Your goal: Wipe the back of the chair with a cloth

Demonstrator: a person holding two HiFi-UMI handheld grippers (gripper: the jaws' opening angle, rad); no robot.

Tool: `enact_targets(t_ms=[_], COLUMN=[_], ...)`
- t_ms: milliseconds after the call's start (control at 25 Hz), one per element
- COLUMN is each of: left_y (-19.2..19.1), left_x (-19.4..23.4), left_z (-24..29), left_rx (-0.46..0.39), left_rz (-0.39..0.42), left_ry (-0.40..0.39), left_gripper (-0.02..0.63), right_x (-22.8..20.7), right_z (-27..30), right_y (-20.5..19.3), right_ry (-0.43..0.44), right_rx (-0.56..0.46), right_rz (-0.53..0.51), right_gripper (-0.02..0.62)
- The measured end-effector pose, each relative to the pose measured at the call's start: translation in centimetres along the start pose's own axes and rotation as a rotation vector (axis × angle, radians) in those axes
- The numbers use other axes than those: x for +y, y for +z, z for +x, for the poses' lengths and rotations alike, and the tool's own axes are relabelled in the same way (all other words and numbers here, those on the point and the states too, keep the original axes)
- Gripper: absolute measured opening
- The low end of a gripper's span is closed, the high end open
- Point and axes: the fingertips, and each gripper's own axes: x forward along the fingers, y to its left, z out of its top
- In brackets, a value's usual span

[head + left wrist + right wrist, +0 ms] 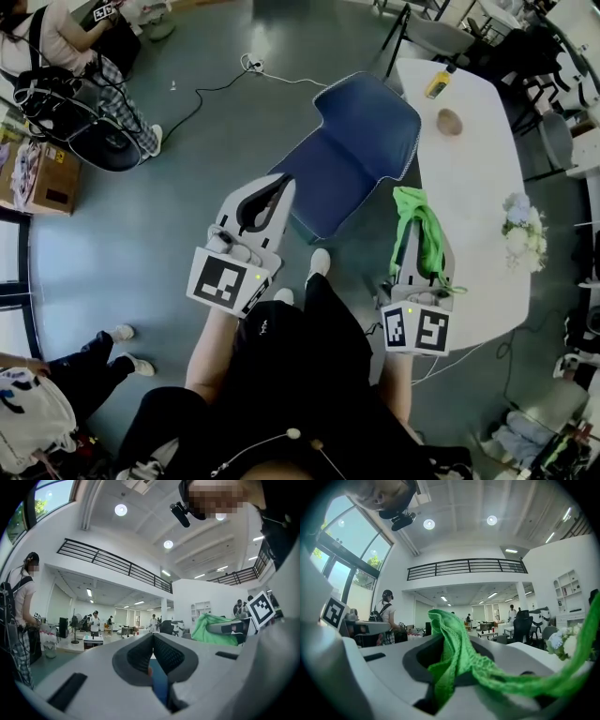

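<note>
Right gripper (pixel 454 646) is clamped on the green cloth (pixel 461 660). The cloth bunches over its tips and trails off to its right. Left gripper (pixel 152 638) is pinched closed and empty, tips by the edge of the blue chair (pixel 354 150); can't tell if they touch. The chair sits ahead, between both grippers. A white table (pixel 473 216) lies under the right gripper, with a yellow bottle (pixel 438 84) at its far end.

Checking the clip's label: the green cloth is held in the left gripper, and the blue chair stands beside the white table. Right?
No: the green cloth is held in the right gripper, not the left; the right gripper view shows it between those fingers. The left gripper is shut without cloth. The blue chair does stand beside the white table.
</note>
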Motion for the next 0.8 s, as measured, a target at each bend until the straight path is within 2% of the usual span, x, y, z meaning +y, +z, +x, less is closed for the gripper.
enact_targets(t_ms=[440, 640, 800], left_y=[-0.6, -1.1, -2.0], left_x=[0.9, 1.2, 2.6], left_z=[11.9, 14.4, 15.2], left_rx=[0.026, 0.042, 0.067], left_rz=[0.012, 0.021, -0.007], left_ry=[0.015, 0.020, 0.055], left_gripper=[0.005, 0.005, 0.005], right_x=[-7.2, -9.1, -10.0], right_z=[9.7, 13.0, 15.1], right_y=[-1.1, -1.9, -2.7], right_ry=[0.051, 0.091, 0.126], right_rx=[0.043, 0.051, 0.065], right_rz=[0.026, 0.019, 0.009], right_gripper=[0.044, 0.044, 0.044])
